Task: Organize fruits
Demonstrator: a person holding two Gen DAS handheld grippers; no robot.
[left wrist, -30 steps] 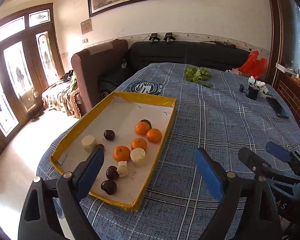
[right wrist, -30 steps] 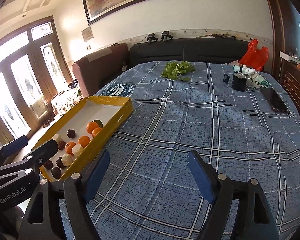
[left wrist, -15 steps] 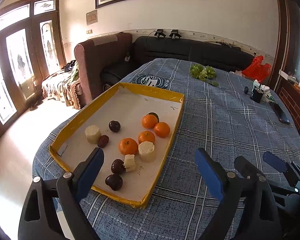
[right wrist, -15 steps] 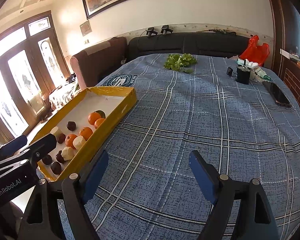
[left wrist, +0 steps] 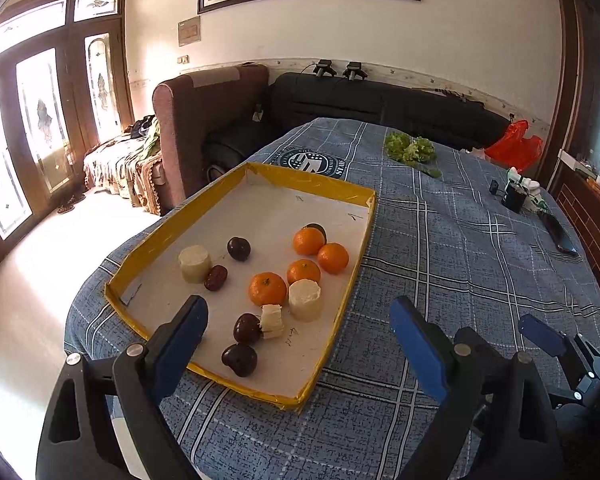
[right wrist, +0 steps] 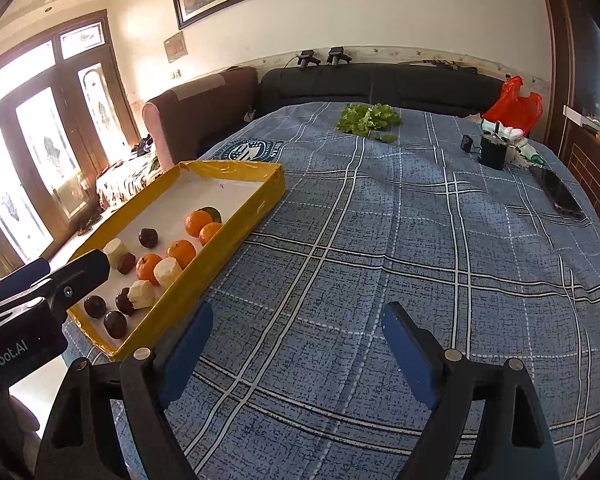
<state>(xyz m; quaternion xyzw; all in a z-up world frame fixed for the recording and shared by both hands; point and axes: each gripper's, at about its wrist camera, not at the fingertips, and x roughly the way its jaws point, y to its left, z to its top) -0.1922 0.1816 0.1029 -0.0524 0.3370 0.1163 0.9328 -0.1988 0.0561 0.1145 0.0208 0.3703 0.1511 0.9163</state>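
Note:
A yellow-rimmed tray [left wrist: 204,200] with a white floor lies on the blue plaid tablecloth; it also shows in the right wrist view [right wrist: 260,196]. In it are several oranges [left wrist: 266,289], several dark plums [left wrist: 239,359] and three pale peeled fruit pieces [left wrist: 305,299]. A dark green fruit [left wrist: 318,229] peeks from behind the far orange. My left gripper [left wrist: 300,340] is open and empty, hovering over the tray's near end. My right gripper [right wrist: 296,344] is open and empty over bare cloth to the right of the tray.
A bunch of green lettuce [right wrist: 366,118] lies at the table's far side. A black cup [right wrist: 492,154], a phone [right wrist: 560,194] and a red bag [right wrist: 514,102] are at the far right. Sofas stand behind the table. The table edge falls off left of the tray.
Both grippers have moved forward and a little left, so the tray and fruit look nearer. Both stay open and empty. The fruit has not moved.

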